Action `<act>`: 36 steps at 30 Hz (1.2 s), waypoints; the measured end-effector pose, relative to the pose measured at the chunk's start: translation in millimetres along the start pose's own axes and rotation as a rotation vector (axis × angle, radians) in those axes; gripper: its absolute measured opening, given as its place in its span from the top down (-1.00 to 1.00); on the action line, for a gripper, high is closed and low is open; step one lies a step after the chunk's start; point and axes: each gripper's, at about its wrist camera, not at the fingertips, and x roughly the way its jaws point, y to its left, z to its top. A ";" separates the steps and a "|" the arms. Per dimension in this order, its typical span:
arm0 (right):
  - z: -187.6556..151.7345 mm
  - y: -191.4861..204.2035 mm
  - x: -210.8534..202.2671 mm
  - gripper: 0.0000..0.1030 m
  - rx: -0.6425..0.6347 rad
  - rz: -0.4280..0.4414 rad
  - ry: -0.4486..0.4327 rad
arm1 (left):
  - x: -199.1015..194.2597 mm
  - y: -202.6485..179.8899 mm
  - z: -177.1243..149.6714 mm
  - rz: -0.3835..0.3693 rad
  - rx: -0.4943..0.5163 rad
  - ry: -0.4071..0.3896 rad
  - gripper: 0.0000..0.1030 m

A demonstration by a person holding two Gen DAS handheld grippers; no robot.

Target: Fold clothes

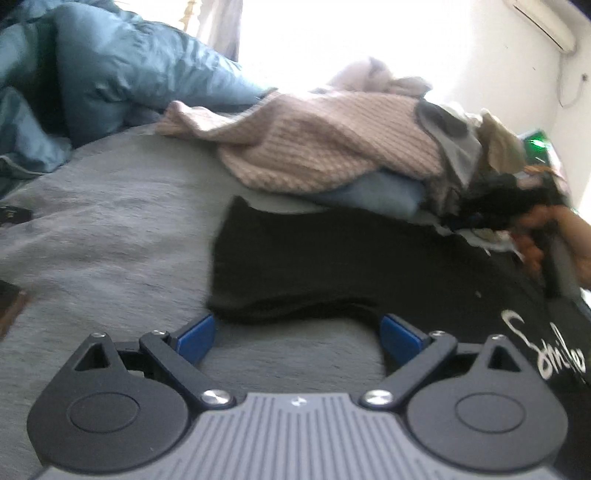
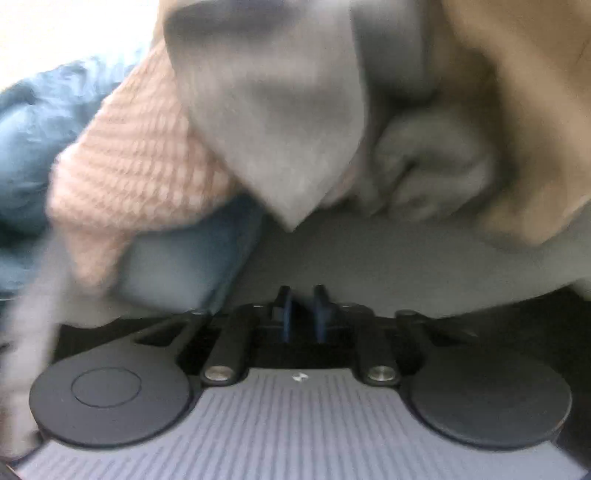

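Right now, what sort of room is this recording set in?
Most likely a bedroom: a grey bed sheet, a rumpled blue duvet, a pile of unfolded clothes and a wall air conditioner.

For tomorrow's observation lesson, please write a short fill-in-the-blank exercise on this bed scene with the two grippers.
1. The pads of the left gripper are coloured ____.
2. The ribbed knit sweater on the clothes pile is ____ in colour.
3. The black garment lies flat on a ____ blanket.
4. The jaws of the left gripper stand ____.

Missing words: blue; pink; grey; open
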 end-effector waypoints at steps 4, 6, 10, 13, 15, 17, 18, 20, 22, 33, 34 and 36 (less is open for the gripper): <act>-21.6 46.9 -38.2 0.62 -0.165 0.111 0.053 | -6.1 21.6 7.9 0.058 -0.007 -0.048 -0.89; -39.4 80.7 -53.5 0.60 -0.253 0.207 0.101 | -5.6 35.6 10.9 0.102 -0.027 -0.058 -0.89; -75.3 138.9 -68.1 0.60 -0.409 0.291 0.119 | 2.4 69.9 15.6 0.145 -0.135 -0.025 -0.88; -108.5 187.4 -80.7 0.60 -0.611 0.282 0.043 | 2.2 88.5 21.2 0.128 -0.205 -0.034 -0.88; -121.2 208.0 -84.9 0.60 -0.743 0.274 0.009 | 0.3 95.2 23.4 0.140 -0.227 -0.039 -0.88; -117.0 223.1 -84.1 0.60 -0.811 0.258 -0.007 | -0.7 101.7 25.7 0.145 -0.249 -0.035 -0.87; -113.8 227.4 -86.0 0.60 -0.833 0.247 -0.014 | -2.8 103.9 24.7 0.132 -0.256 -0.031 -0.87; -96.0 233.0 -77.4 0.60 -0.771 0.235 -0.003 | -8.5 105.7 24.5 0.113 -0.256 -0.035 -0.87; -73.0 230.8 -60.0 0.51 -0.649 0.234 0.030 | -11.0 105.0 25.0 0.094 -0.226 -0.034 -0.87; -24.3 254.4 55.4 0.31 -0.455 0.182 0.247 | -3.5 104.1 21.1 0.092 -0.175 -0.009 -0.87; -25.2 257.0 62.6 0.31 -0.454 0.180 0.239 | -3.2 103.2 21.0 0.093 -0.169 -0.009 -0.87; -24.7 262.0 75.5 0.31 -0.452 0.181 0.222 | -2.0 100.5 20.1 0.100 -0.152 -0.008 -0.87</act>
